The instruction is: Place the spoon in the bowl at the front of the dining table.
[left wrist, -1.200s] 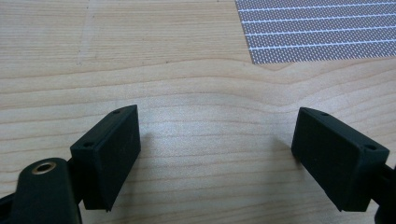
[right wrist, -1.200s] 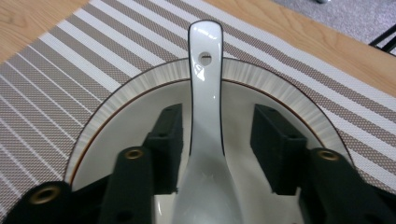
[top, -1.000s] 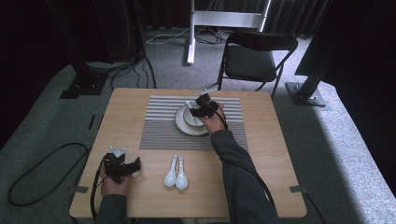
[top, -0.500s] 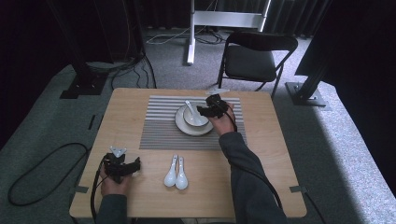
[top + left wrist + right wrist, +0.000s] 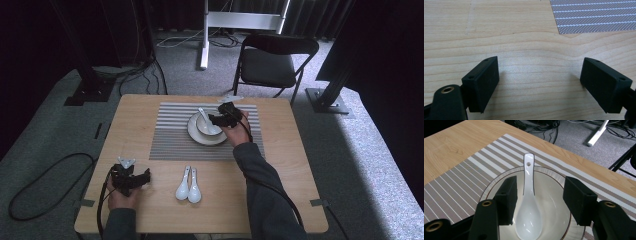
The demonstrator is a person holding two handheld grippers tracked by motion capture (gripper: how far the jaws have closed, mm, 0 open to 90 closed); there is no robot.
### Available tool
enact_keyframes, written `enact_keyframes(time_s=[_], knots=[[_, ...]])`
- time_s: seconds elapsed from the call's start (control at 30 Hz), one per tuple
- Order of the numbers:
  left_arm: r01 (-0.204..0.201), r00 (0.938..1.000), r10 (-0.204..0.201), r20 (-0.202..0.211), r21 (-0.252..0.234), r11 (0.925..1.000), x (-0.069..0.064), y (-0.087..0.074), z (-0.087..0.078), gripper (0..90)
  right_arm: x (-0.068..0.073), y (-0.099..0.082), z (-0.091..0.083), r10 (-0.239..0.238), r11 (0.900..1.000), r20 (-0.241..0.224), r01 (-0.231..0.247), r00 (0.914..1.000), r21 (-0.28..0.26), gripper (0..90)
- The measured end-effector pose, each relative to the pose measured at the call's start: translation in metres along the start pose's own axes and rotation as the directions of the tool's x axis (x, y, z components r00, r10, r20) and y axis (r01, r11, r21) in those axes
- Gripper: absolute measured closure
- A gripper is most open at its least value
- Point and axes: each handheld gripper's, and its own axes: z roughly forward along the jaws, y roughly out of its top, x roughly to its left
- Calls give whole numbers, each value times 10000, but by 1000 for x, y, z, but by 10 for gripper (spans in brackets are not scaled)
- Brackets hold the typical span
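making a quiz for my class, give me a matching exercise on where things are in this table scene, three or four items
Things:
1. spoon in bowl
2. two spoons
3. left gripper
4. chair

Places or states:
a. side by side on bare wood, near edge
b. on the floor beyond the table
c. handle resting on the rim, between open fingers
d. open, over bare wood at the near left

Pairs: 1-c, 2-a, 3-d, 4-b

Placemat (image 5: 170,135) lies centred on far half of table (image 5: 300,165). Bowl (image 5: 200,134) sits on placemat, right of its centre; one spoon (image 5: 529,202) rests in bowl. Two spoons (image 5: 188,184) lie side by side on table, nearer than placemat.
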Motion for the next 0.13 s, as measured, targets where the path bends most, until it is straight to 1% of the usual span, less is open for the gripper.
enact_keyframes(time_s=[0.13], knots=[[4, 10000, -4, -1, -1, 10000, 0, 0, 0, 161, -1, 1, 1, 17, 10000, -16, -17, 10000, -2, 447]])
